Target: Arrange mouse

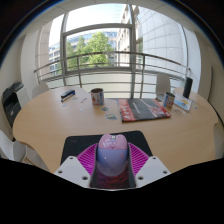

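Observation:
A pale grey-lilac computer mouse (112,153) sits between my gripper's fingers (112,160), its nose pointing away from me. The magenta pads (88,158) press against both of its sides, so the gripper is shut on it. Under and just ahead of the mouse lies a black mouse mat (72,143) on the near part of a light wooden table (50,122). I cannot tell whether the mouse rests on the mat or hangs just above it.
Beyond the mat stand a dark mug (97,96), a small dark object (68,96), a spread of colourful magazines (140,108) and a can (168,100). A dark chair (12,102) stands at the table's left end. A railing and large windows lie behind.

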`<state>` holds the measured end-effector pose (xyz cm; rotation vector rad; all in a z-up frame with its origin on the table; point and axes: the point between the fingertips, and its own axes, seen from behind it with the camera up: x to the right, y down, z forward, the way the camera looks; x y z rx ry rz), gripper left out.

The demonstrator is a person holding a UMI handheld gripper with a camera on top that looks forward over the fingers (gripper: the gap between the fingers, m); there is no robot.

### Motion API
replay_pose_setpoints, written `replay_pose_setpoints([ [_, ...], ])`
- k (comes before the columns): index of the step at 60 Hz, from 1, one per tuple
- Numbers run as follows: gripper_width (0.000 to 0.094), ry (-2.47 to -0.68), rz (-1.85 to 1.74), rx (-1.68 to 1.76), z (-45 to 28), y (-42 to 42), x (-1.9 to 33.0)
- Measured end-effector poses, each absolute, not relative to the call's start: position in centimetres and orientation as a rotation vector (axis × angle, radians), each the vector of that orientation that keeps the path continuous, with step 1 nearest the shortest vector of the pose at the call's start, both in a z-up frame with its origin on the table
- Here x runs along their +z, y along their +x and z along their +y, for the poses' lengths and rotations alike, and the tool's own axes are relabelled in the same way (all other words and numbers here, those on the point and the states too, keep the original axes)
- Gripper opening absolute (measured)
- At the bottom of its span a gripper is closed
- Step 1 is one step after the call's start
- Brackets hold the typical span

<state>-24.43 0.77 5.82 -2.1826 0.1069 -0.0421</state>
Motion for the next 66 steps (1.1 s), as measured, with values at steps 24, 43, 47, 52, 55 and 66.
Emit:
replay_pose_setpoints([
  [24, 0.0827, -2.273, 0.154, -0.102, -0.1, -24.8, 2.1],
  [43, 0.0843, -2.176, 0.159, -0.214, -8.3, -26.2, 14.0],
  [47, 0.0843, -2.164, 0.155, -0.216, -10.5, -26.9, 15.3],
  [52, 0.0843, -2.151, 0.147, -0.217, -13.7, -28.3, 16.7],
  [55, 0.0843, -2.144, 0.147, -0.221, -15.4, -28.9, 17.2],
  [66, 0.0841, -2.142, 0.155, -0.210, -21.1, -30.6, 17.6],
])
